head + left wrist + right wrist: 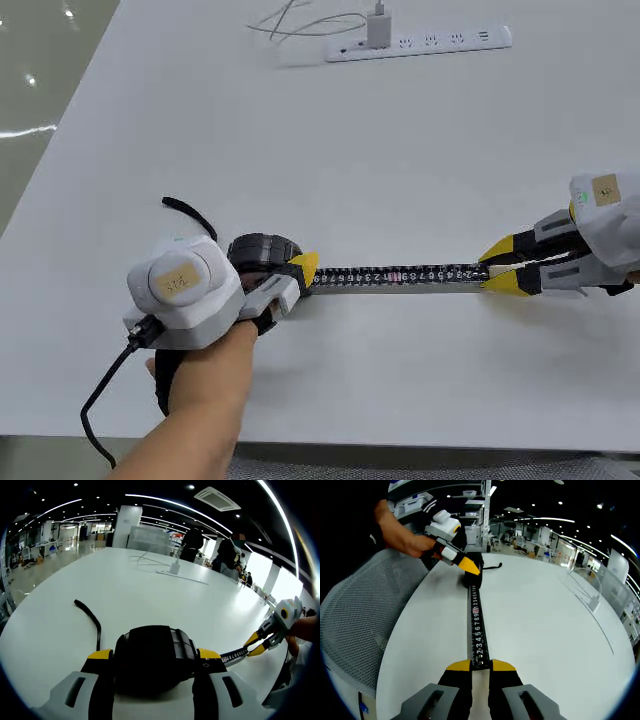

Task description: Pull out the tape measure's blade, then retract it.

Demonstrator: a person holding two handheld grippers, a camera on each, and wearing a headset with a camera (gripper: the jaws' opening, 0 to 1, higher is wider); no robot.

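Note:
The black tape measure case [262, 253] rests on the white table [380, 140], clamped between the yellow-tipped fingers of my left gripper [288, 277]. It sits large between the jaws in the left gripper view, case [154, 657]. The dark numbered blade [398, 275] runs out rightward along the table to my right gripper [498, 266], shut on the blade's end. In the right gripper view the blade [477, 630] stretches from my right gripper [480, 665] toward the case [474, 578] and the left gripper [457, 560]. A black wrist strap [188, 212] trails from the case.
A white power strip [420, 42] with a plugged-in adapter and white cables lies at the table's far edge. A black cable [105, 400] hangs off the left gripper over the near edge. A grey mesh chair back [360, 630] stands beside the table.

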